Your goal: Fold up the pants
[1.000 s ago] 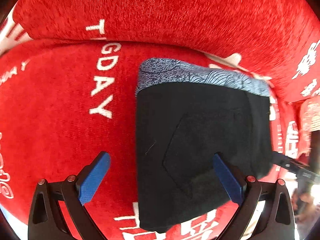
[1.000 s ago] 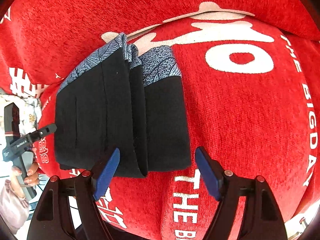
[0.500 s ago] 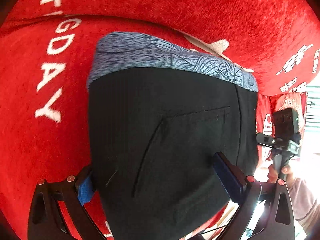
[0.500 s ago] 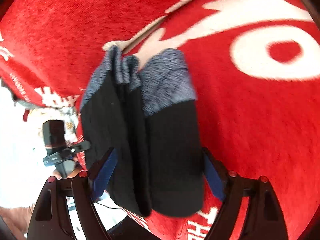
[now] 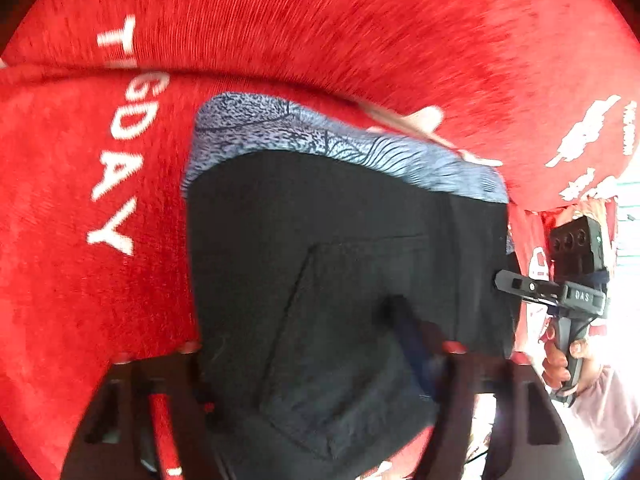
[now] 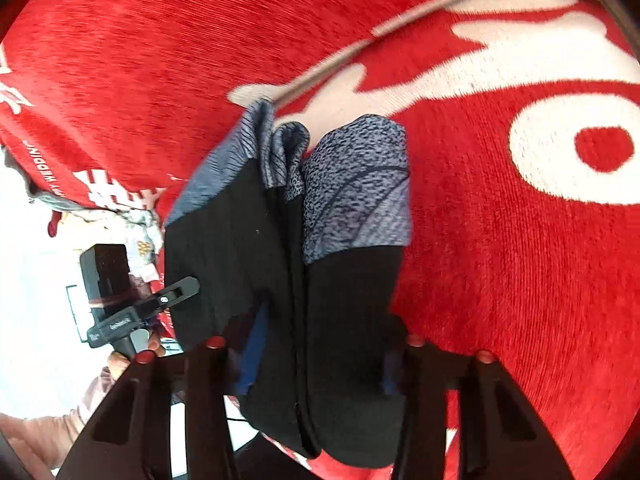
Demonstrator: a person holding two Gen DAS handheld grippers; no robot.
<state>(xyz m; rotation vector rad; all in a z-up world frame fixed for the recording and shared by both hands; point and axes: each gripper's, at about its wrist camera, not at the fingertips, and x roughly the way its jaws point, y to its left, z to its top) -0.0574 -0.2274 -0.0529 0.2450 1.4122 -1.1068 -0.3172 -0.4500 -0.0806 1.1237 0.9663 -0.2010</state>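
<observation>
folded black pants (image 5: 340,260) soft, limp, light | grip near hem | left tool (image 5: 304,344), right tool (image 6: 316,332) just closing, both clamped on pants | red sofa (image 5: 360,40)

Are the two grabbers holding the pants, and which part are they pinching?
Yes. The left gripper and the right gripper, jaws just closing, each pinch the folded pants at the black near edge, opposite the grey patterned band.

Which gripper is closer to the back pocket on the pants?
Left. The left gripper has just closed on the pants right at the pocket. The right gripper has just closed on the folded side edge, away from it.
</observation>
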